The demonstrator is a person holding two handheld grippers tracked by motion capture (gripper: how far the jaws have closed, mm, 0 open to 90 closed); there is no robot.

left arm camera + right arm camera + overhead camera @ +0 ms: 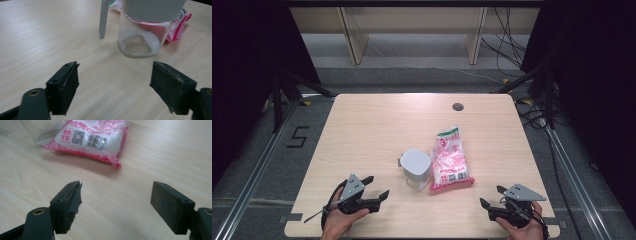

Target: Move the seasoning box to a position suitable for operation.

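A clear glass jar with a grey lid and a grey side handle (415, 168) stands upright near the middle of the wooden table (377, 125). A pink-and-white sealed bag of white grains (449, 159) lies flat just right of it. My left gripper (377, 186) rests near the front left edge, open and empty, pointing at the jar (142, 30), which stands a short way ahead. My right gripper (492, 196) sits at the front right, open and empty, its jaws aimed at the bag's (90, 137) lower corner.
A round cable hole (457, 106) marks the table's far side. Black frames, cables and a wooden rack stand beyond the table. A floor mark reading 5 (298, 136) lies to the left.
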